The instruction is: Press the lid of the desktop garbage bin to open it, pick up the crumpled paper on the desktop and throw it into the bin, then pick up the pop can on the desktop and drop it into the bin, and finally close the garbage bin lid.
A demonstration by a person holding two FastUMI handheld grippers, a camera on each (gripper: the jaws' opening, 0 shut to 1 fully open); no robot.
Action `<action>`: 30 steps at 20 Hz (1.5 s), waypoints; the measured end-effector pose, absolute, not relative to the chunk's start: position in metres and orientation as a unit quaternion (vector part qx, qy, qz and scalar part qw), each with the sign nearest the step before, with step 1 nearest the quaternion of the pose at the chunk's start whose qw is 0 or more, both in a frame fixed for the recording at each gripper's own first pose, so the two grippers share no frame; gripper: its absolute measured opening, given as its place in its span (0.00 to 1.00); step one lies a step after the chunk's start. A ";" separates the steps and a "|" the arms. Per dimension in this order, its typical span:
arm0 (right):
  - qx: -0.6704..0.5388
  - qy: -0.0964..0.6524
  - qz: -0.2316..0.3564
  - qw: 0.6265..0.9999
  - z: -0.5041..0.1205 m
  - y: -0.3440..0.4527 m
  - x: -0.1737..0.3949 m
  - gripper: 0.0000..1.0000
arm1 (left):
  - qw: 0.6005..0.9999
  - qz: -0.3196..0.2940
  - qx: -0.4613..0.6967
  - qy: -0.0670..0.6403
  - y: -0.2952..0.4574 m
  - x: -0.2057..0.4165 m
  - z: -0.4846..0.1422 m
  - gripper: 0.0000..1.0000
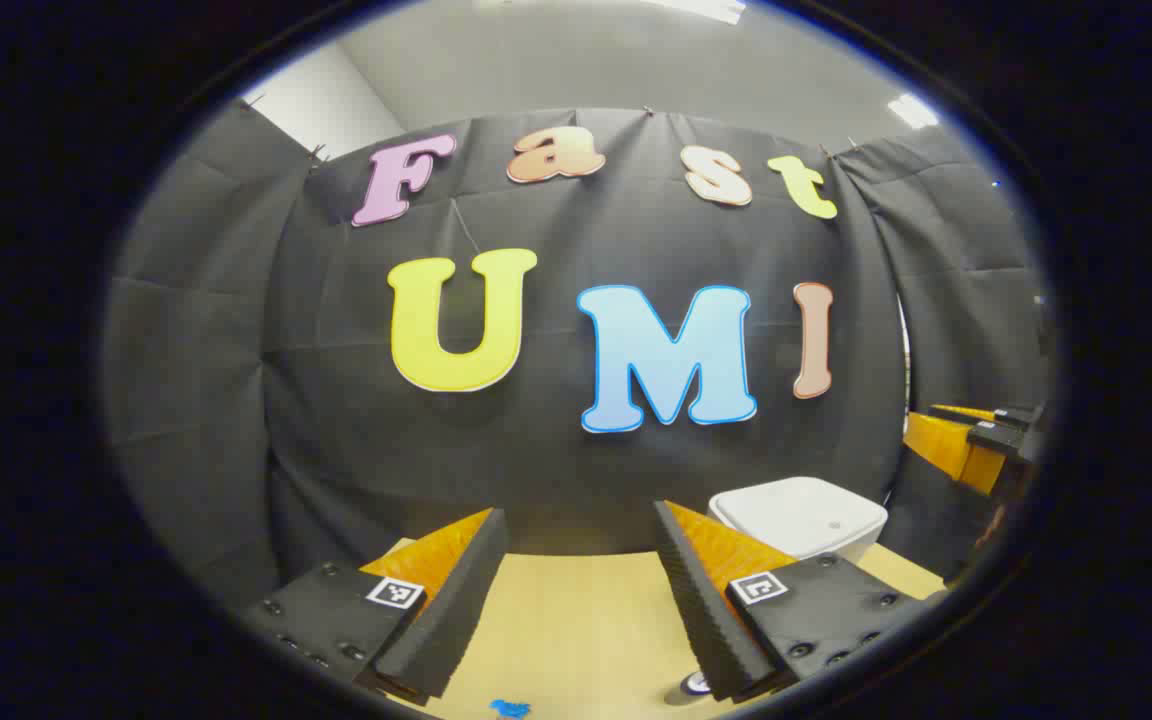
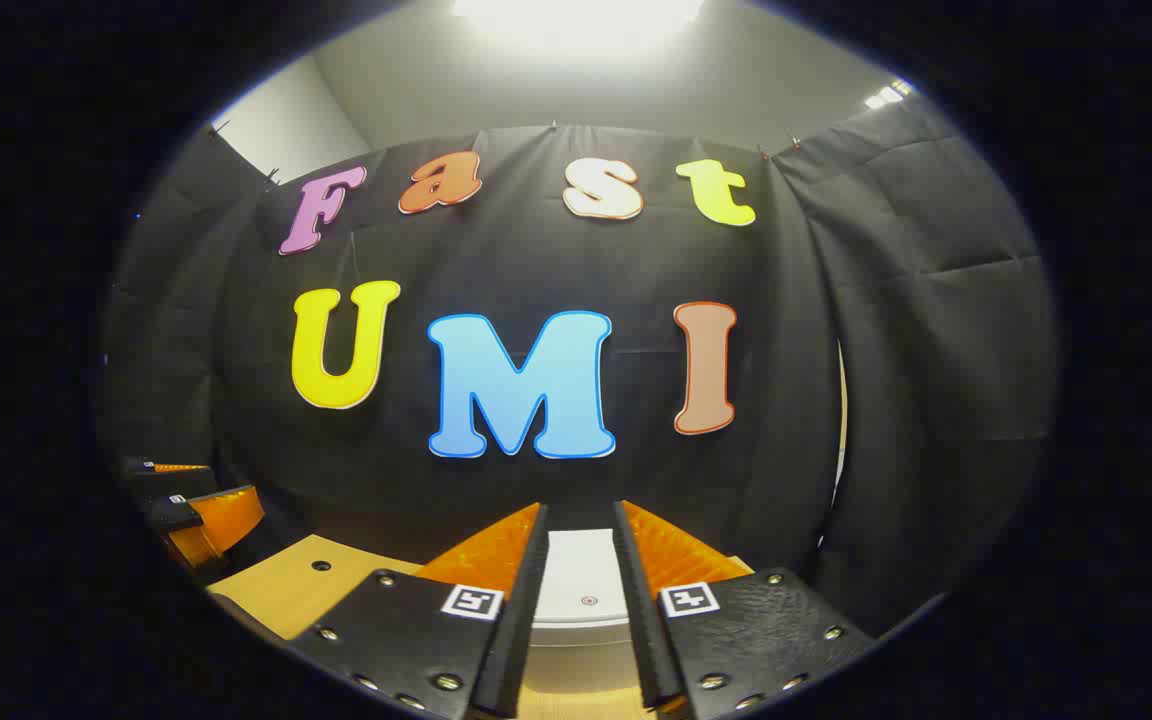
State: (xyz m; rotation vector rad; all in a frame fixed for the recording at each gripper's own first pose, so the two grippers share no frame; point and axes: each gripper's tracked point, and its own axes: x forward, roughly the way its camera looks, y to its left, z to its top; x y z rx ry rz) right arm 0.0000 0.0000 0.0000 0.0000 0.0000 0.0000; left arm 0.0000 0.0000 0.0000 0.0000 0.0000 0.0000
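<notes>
In the left gripper view, the left tongs point(image 1: 581, 590) stand spread wide with nothing between their fingers, above the pale wooden counter point(image 1: 576, 620). The white plastic desktop garbage bin point(image 1: 801, 515), a rounded box with its lid down, sits on the counter ahead and to the right of these tongs, close to the black cloth wall point(image 1: 556, 460). A small blue scrap point(image 1: 509, 708) lies on the counter near the bottom edge of this view, and a small round dark object point(image 1: 698, 684) peeks out beside the right finger; what it is cannot be told. At the far right edge, the right tongs point(image 1: 976, 435) show, raised above the bin's level.

In the right gripper view, the right tongs point(image 2: 581, 610) are narrowed to a slim gap but grip nothing; they hover directly over the bin's closed lid point(image 2: 584, 590), whose small round mark sits between the fingers. The left tongs appear at the left edge point(image 2: 186, 505), well apart from the bin.
</notes>
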 end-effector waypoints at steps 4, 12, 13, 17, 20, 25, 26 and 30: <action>0.007 0.006 -0.002 1.000 -0.004 -0.006 0.009 0.00 | 1.000 -0.013 0.005 -0.001 -0.018 0.007 0.001 0.96; -0.013 0.025 0.022 0.999 -0.020 0.006 0.029 0.00 | 1.000 -0.024 0.018 -0.006 -0.022 0.019 0.003 0.96; -0.016 0.029 0.025 0.999 -0.024 0.008 0.032 0.00 | 1.000 -0.023 0.019 -0.006 -0.022 0.020 0.002 0.96; -0.021 0.049 0.039 0.998 -0.042 0.013 0.049 0.01 | 1.000 -0.021 0.019 -0.003 -0.019 0.023 -0.001 0.96; -0.018 0.070 0.047 0.996 -0.061 0.015 0.062 0.01 | 1.000 -0.014 0.014 0.002 -0.016 0.028 -0.005 0.96; -0.009 0.112 0.051 0.992 -0.098 0.013 0.078 0.01 | 1.000 0.001 0.012 0.005 -0.004 0.035 -0.010 0.96; -0.008 0.117 0.051 0.992 -0.102 0.013 0.079 0.01 | 1.000 0.003 0.012 0.006 -0.003 0.036 -0.010 0.96; -0.006 0.131 0.049 0.990 -0.115 0.011 0.081 0.01 | 1.000 0.005 0.009 0.010 -0.004 0.038 -0.013 0.96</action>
